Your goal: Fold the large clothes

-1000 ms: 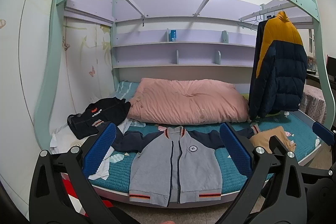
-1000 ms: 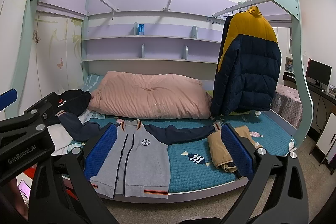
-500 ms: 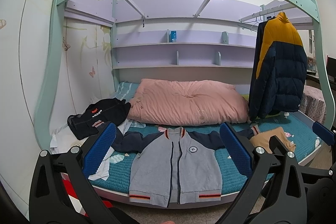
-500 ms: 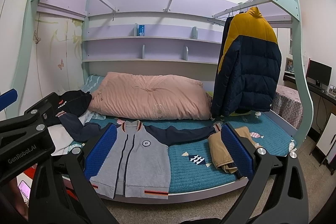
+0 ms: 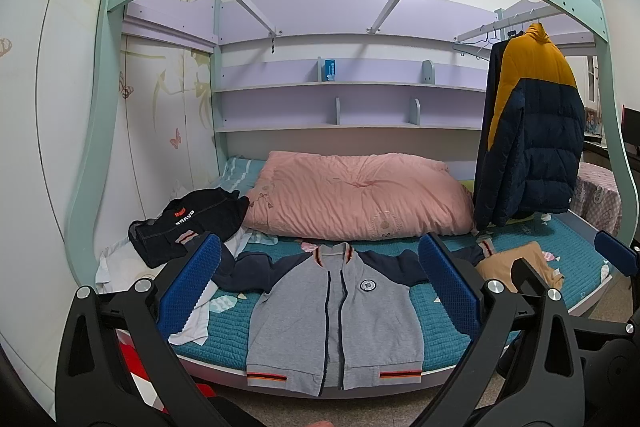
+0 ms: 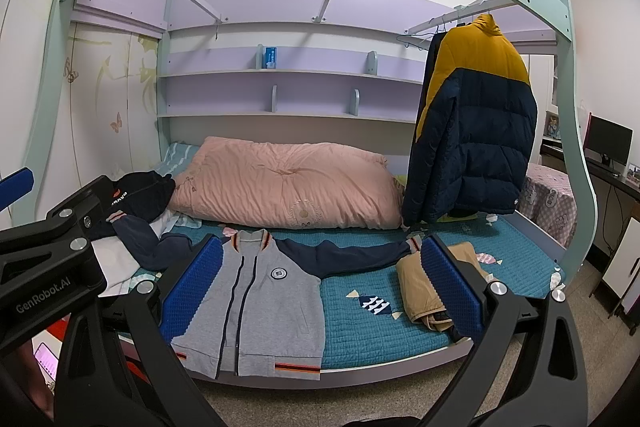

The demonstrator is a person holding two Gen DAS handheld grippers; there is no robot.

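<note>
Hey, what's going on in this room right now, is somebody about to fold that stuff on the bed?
A person holds a two-finger tool in each hand, both aimed at the bed. The left tool and right tool are open and hold nothing. A grey jacket with navy sleeves lies spread flat, front up, at the bed's front edge, not yet folded. Tan clothing sits to its right, a dark garment to its left.

I see my left gripper [image 5: 318, 285] spread wide and empty in the lower frame. Between its blue pads [image 5: 188, 287] a grey jacket [image 5: 334, 311] lies flat on the teal bed [image 5: 436, 339], pink duvet [image 5: 356, 199] behind.
</note>
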